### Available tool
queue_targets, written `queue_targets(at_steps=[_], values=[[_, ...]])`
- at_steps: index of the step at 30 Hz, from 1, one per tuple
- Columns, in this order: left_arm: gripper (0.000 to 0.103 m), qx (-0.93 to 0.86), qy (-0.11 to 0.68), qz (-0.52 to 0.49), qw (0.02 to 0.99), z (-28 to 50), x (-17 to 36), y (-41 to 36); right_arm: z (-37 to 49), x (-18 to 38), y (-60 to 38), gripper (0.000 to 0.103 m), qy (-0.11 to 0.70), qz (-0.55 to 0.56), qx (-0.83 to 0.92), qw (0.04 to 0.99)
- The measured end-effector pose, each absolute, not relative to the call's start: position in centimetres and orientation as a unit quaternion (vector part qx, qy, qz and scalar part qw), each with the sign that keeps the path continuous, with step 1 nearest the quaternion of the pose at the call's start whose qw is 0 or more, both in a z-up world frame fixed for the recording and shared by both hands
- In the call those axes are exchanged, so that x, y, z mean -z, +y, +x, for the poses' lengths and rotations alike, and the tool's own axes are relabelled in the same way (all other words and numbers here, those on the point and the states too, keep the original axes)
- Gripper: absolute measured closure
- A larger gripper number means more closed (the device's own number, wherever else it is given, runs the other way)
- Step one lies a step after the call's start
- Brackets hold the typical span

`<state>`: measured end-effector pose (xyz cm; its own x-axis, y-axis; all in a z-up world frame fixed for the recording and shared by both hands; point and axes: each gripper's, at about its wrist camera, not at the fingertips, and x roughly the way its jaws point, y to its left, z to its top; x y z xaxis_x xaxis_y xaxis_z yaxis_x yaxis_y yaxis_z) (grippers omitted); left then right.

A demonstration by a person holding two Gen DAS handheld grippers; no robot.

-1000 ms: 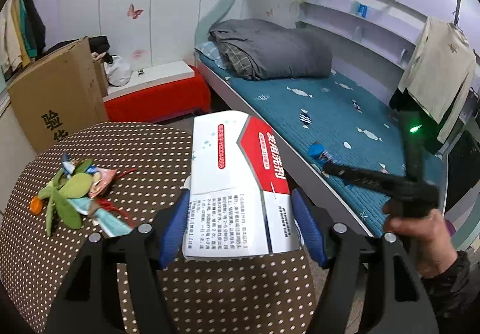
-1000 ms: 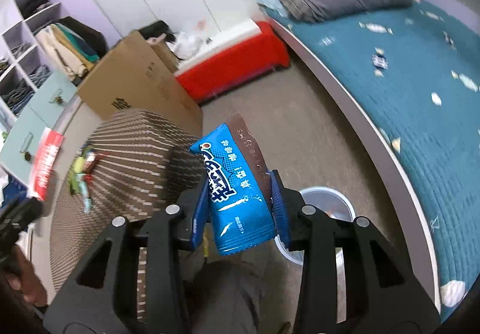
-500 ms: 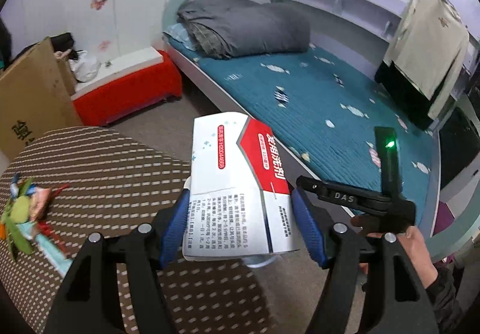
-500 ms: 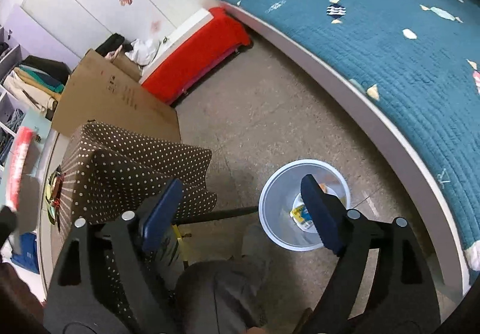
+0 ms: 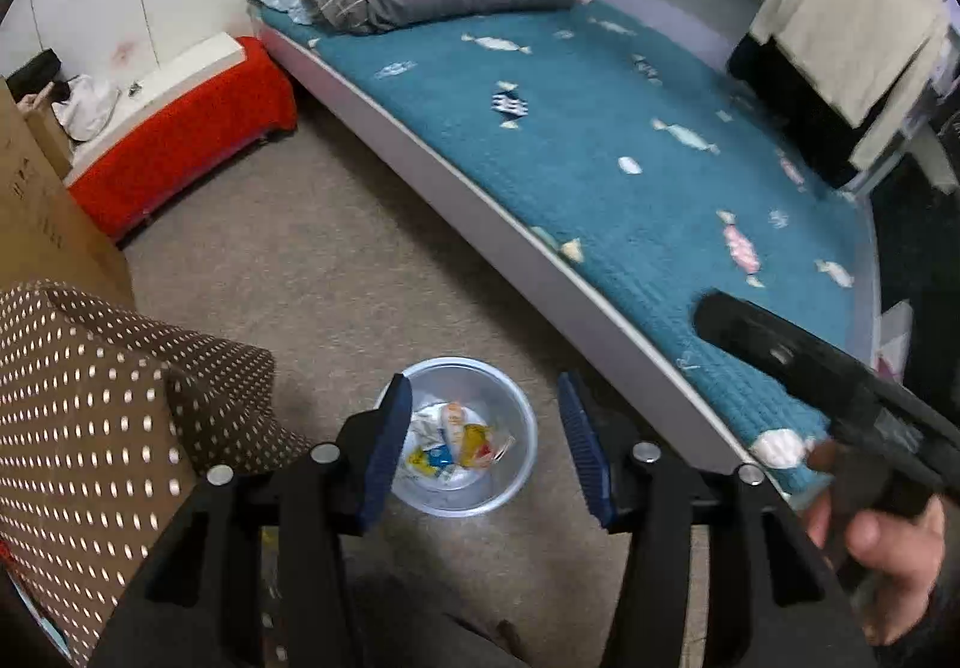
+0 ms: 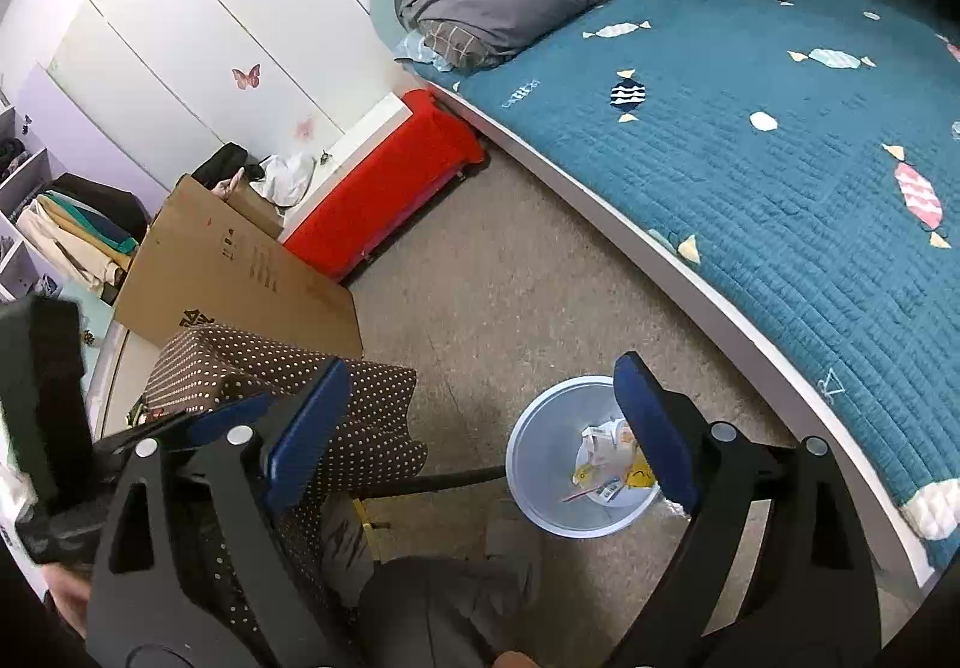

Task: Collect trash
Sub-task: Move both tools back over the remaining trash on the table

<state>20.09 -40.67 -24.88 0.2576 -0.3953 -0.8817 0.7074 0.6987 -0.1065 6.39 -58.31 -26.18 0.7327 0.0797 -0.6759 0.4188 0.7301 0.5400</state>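
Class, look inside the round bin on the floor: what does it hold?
The bin holds a small heap of crumpled wrappers, white, yellow and blue. Anything beneath the heap is covered, and one gripper finger hides the bin's left edge.

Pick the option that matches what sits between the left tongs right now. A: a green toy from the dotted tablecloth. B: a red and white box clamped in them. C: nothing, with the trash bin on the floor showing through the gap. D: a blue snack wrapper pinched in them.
C: the left tongs hold nothing as their jaws close, and through the gap the round trash bin stands on the floor with wrappers lying inside.
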Motion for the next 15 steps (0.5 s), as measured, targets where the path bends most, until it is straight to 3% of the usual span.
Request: queue_targets(at_steps=[2, 4, 8, 15], values=[[0.017, 0.343, 0.484, 0.154, 0.79, 19.9, 24.3, -40.4, 5.9, 26.8, -58.4, 0.015, 0.356, 0.359, 0.102, 0.857], [0.011, 0.337, 0.464, 0.156, 0.804, 19.4, 23.4, -39.9, 5.5, 27.2, -58.5, 0.013, 0.359, 0.361, 0.105, 0.854], [0.009, 0.32, 0.45, 0.157, 0.819, 18.5, 22.4, -38.3, 5.2, 27.5, -57.7, 0.006, 0.366, 0.361, 0.119, 0.85], [0.009, 0.306, 0.434, 0.12, 0.839, 17.2, 19.9, -34.2, 5.7, 24.8, -54.7, 0.006, 0.362, 0.326, 0.1, 0.868]])
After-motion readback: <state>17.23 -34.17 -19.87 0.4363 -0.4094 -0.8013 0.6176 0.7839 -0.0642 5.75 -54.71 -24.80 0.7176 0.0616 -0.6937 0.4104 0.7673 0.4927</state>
